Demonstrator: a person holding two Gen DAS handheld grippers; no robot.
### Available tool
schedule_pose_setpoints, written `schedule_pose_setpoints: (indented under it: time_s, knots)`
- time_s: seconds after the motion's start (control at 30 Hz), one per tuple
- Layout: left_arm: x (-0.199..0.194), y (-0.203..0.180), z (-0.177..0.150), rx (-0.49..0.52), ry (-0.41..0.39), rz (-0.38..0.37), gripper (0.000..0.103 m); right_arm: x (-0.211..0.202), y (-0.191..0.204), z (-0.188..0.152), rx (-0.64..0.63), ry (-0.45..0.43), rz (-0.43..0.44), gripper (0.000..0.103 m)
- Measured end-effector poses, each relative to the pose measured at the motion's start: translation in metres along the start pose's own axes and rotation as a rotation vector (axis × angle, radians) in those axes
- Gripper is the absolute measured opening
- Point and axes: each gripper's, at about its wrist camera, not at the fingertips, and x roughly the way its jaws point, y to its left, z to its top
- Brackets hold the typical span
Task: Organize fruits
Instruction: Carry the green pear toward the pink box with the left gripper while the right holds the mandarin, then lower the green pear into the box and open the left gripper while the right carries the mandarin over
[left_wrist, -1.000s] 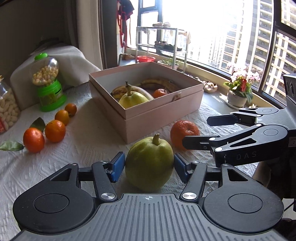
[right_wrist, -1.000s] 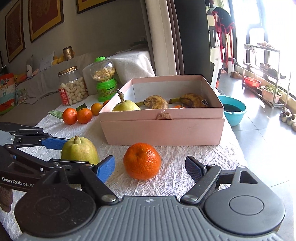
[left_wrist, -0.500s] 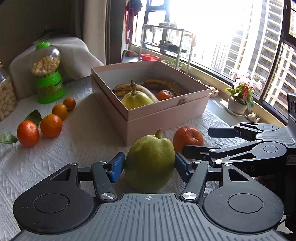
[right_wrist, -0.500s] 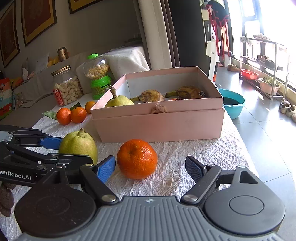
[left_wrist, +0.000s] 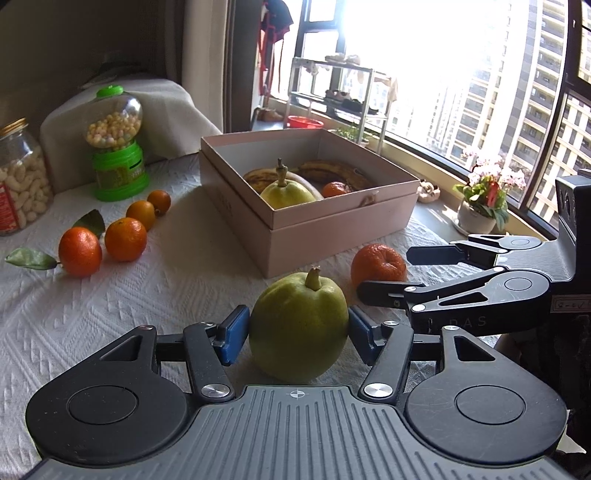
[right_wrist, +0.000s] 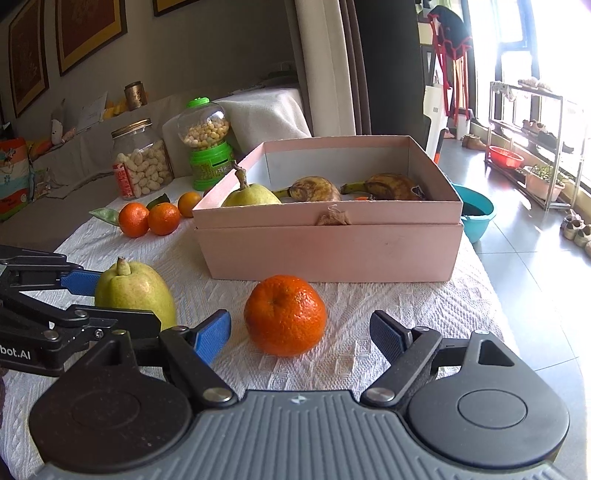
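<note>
Green pear (left_wrist: 299, 325) upright on the white cloth of the desk (left_wrist: 110, 306), low centre of the left wrist view, stem up. It sits between the blue fingers (left_wrist: 232, 334) of the left gripper (left_wrist: 295, 332); the jaws have just been closing, and the pads stand at or just off the pear's flanks. Whether they press I cannot tell.

Large mandarin (right_wrist: 285, 314) at centre of the right wrist view, ahead of the right gripper (right_wrist: 300, 334), whose fingers (right_wrist: 212, 334) are spread wide with clear gaps, touching nothing.

Pink box (right_wrist: 332, 251) behind both fruits, upper centre, holding a second pear (right_wrist: 251, 194), two spotted bananas (right_wrist: 316, 188) and a small orange fruit (left_wrist: 336, 189).

Four small mandarins (left_wrist: 125, 238) lie in a row at mid left in the left wrist view, well apart from the box. Green candy dispenser (left_wrist: 116, 147) and a glass jar (right_wrist: 142, 164) behind them.
</note>
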Motion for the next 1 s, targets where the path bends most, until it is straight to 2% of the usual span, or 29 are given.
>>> schedule_pose_setpoints:
  time_s: [0.07,0.13,0.2,0.3,0.43,0.53,0.6,0.7,0.87,1.0]
  knots:
    - [-0.006,0.003,0.001,-0.012,-0.012,0.01,0.064,0.001,0.007,0.002,-0.046,-0.013,-0.013,0.081]
    - [-0.012,0.006,0.005,-0.026,-0.032,0.016,0.064,0.004,0.016,0.005,-0.104,-0.018,-0.028,0.072]
    - [-0.019,0.009,0.014,-0.039,-0.063,0.018,0.064,0.007,0.022,0.007,-0.168,0.0,-0.038,0.049]
    - [-0.026,0.018,0.045,-0.026,-0.099,0.012,0.064,0.002,0.017,0.012,-0.161,-0.008,-0.013,0.048]
    - [-0.019,0.026,0.103,-0.029,-0.157,0.006,0.064,-0.022,-0.005,0.03,-0.098,-0.082,0.027,0.048]
    - [0.016,0.029,0.146,-0.052,-0.136,-0.043,0.064,-0.033,-0.023,0.042,-0.04,-0.117,0.027,0.048]
    - [0.052,0.026,0.163,-0.04,-0.11,-0.026,0.064,-0.037,-0.032,0.045,-0.017,-0.135,0.008,0.048]
    - [0.094,0.02,0.166,0.009,-0.054,0.03,0.064,-0.036,-0.043,0.041,0.011,-0.131,-0.012,0.048]
    - [0.129,0.026,0.152,-0.008,0.07,0.014,0.064,-0.023,-0.055,0.029,0.033,-0.083,-0.019,0.048]
    - [0.13,0.028,0.142,0.005,0.055,0.028,0.064,-0.013,-0.059,0.027,0.05,-0.063,-0.012,0.048]
